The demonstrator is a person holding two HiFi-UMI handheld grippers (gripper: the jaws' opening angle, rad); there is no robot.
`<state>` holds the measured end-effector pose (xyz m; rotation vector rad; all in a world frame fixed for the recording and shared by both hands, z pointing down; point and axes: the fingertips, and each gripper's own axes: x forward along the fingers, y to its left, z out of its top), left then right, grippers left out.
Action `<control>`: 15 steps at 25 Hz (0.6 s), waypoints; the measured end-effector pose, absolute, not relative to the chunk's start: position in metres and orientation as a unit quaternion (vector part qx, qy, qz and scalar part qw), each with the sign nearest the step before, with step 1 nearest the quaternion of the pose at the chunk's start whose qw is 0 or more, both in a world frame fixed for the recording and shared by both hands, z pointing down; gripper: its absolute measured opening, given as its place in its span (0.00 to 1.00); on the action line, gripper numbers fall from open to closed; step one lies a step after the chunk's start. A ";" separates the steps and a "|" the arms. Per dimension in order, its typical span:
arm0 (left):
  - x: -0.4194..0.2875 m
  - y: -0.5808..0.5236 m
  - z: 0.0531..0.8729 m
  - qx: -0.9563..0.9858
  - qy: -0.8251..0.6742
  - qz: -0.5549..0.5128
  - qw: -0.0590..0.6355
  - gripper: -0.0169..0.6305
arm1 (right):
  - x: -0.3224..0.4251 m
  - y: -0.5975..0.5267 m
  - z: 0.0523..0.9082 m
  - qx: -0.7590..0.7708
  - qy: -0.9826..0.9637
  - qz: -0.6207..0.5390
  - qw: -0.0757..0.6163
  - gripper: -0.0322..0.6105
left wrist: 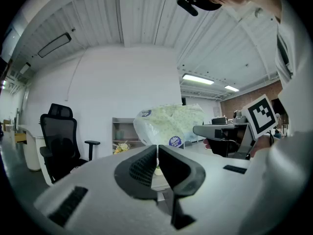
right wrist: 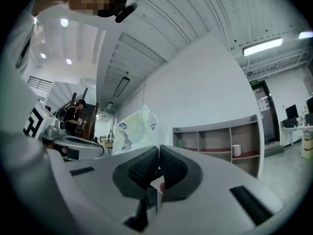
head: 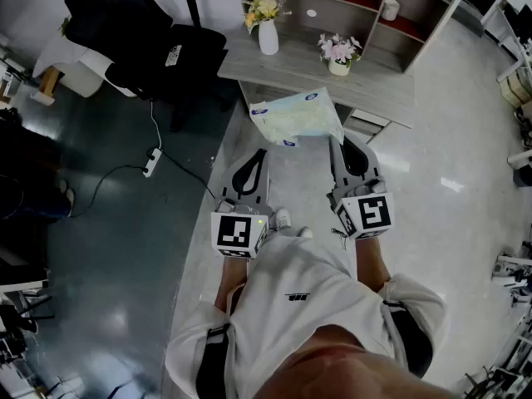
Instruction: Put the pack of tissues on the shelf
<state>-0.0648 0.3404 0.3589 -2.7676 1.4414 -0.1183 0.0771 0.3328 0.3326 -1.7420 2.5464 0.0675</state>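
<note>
1. Hanging at the near edge of the surface (head: 366,90), the pack of tissues (head: 295,116) is crinkled pale-green plastic with round blue labels.
2. Right hand-held gripper (head: 334,142) pinches its corner; left hand-held gripper (head: 261,153) closed, empty.

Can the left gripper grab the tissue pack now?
Probably not yet: the left gripper has its fingers shut. The pack of tissues hangs just ahead, nothing between, apparently held by the right gripper.

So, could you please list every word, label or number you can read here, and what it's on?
Nothing reads clearly.
pack of tissues: round blue logos, print too small.
white shirt: small dark chest print, too blurred.
green sign by the doorway: blurred.
</note>
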 end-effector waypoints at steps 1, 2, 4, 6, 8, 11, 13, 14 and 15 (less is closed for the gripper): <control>-0.066 0.336 0.359 -0.886 0.461 -0.036 0.009 0.08 | 0.075 0.328 0.334 -0.564 0.825 0.021 0.028 0.09; -0.068 0.331 0.360 -0.887 0.461 -0.035 0.008 0.08 | 0.072 0.324 0.335 -0.564 0.825 0.020 0.028 0.09; -0.071 0.323 0.361 -0.887 0.460 -0.035 0.008 0.08 | 0.068 0.314 0.339 -0.565 0.825 0.015 0.028 0.09; -0.074 0.314 0.361 -0.889 0.458 -0.034 0.009 0.08 | 0.064 0.306 0.342 -0.567 0.824 0.011 0.026 0.09; -0.077 0.305 0.362 -0.890 0.454 -0.032 0.010 0.08 | 0.062 0.298 0.344 -0.572 0.820 0.009 0.024 0.09; -0.080 0.294 0.366 -0.893 0.448 -0.034 0.006 0.08 | 0.059 0.288 0.346 -0.579 0.815 0.005 0.023 0.09; -0.081 0.286 0.368 -0.896 0.443 -0.034 0.004 0.08 | 0.057 0.283 0.347 -0.583 0.812 0.004 0.021 0.09; -0.082 0.282 0.369 -0.897 0.441 -0.033 0.004 0.08 | 0.057 0.280 0.349 -0.586 0.810 0.003 0.019 0.09; -0.083 0.278 0.369 -0.898 0.439 -0.033 0.004 0.08 | 0.056 0.277 0.350 -0.588 0.809 0.002 0.017 0.09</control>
